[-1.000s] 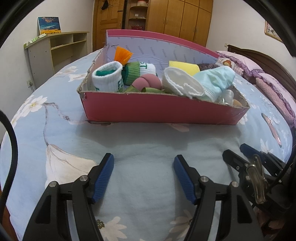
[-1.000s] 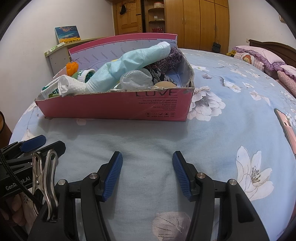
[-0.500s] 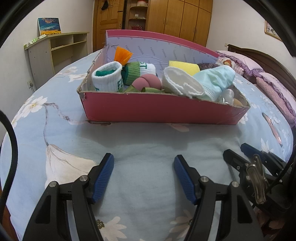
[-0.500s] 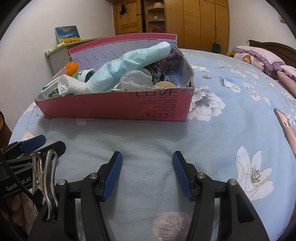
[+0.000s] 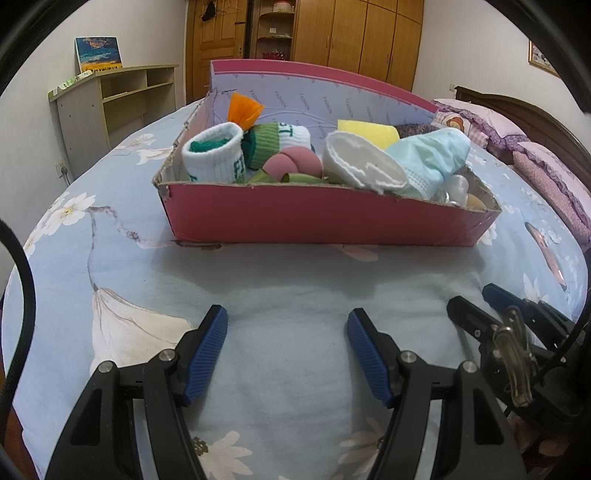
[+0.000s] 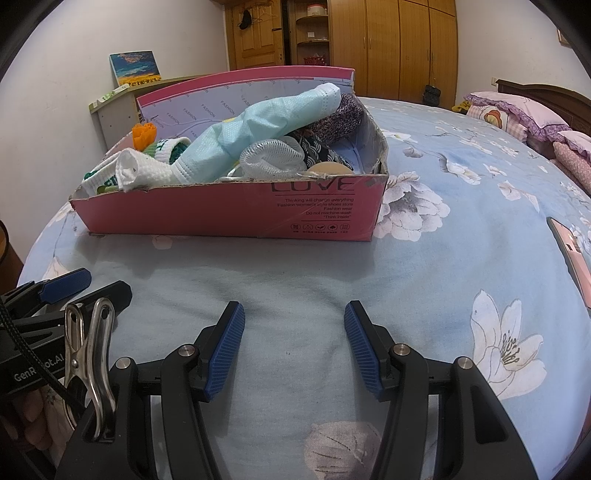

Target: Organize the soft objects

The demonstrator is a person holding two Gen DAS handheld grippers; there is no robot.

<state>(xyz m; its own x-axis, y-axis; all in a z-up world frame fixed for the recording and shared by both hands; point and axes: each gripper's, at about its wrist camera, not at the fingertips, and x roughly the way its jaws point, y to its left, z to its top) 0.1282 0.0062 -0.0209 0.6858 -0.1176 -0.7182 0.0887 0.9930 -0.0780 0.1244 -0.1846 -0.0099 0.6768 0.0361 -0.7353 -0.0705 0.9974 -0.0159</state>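
Note:
A pink cardboard box (image 5: 317,218) sits on the blue floral bedspread, also in the right wrist view (image 6: 221,214). It holds soft things: a white and green sock (image 5: 216,157), a pale blue cloth (image 5: 430,157) (image 6: 258,125), a yellow sponge (image 5: 369,131), a white mesh item (image 6: 271,158). My left gripper (image 5: 286,343) is open and empty, low over the bed in front of the box. My right gripper (image 6: 293,341) is open and empty beside it.
A pink phone (image 6: 570,254) lies on the bed at the right. Pink pillows (image 6: 517,116) sit by the headboard. A shelf unit (image 5: 110,99) stands left of the bed. Wooden wardrobes (image 5: 354,33) line the far wall.

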